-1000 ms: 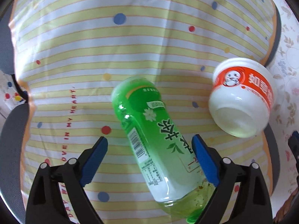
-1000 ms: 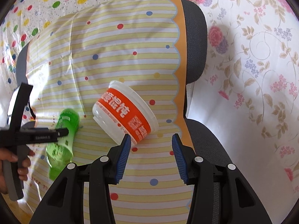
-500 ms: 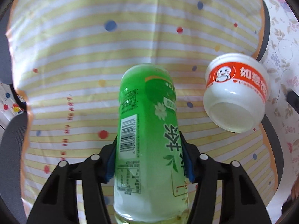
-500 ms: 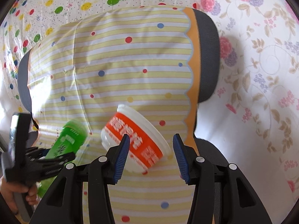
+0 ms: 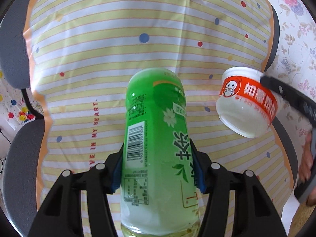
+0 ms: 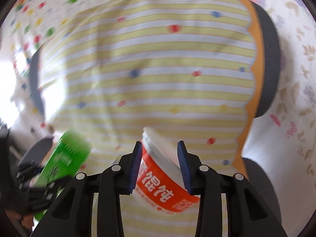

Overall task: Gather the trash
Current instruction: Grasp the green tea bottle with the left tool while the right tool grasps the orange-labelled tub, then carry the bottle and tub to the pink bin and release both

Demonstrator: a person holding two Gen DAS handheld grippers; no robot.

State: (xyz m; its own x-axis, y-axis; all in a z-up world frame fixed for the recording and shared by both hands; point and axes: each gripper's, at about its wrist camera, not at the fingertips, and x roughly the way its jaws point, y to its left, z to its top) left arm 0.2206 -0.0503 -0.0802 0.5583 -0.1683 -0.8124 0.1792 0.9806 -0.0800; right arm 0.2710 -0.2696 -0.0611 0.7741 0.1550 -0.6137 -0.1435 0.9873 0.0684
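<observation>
My left gripper (image 5: 157,167) is shut on a green tea bottle (image 5: 156,138) and holds it lifted over the striped chair cover (image 5: 118,49). The bottle also shows at the lower left of the right wrist view (image 6: 65,162). My right gripper (image 6: 160,165) is shut on a white tub with an orange label (image 6: 158,177), its jaws across the tub's rim. In the left wrist view the tub (image 5: 244,102) hangs tilted at the right, with a black finger (image 5: 286,92) of the right gripper against it.
The yellow-and-white striped cloth with coloured dots covers a grey office chair (image 5: 11,39). Its backrest edge (image 6: 266,69) shows at the right. A floral cloth (image 6: 292,79) lies behind and to the right. The right wrist view is motion-blurred.
My left gripper closed on the green bottle and raised it off the cover. My right gripper moved in, closed on the orange-labelled tub and lifted it.
</observation>
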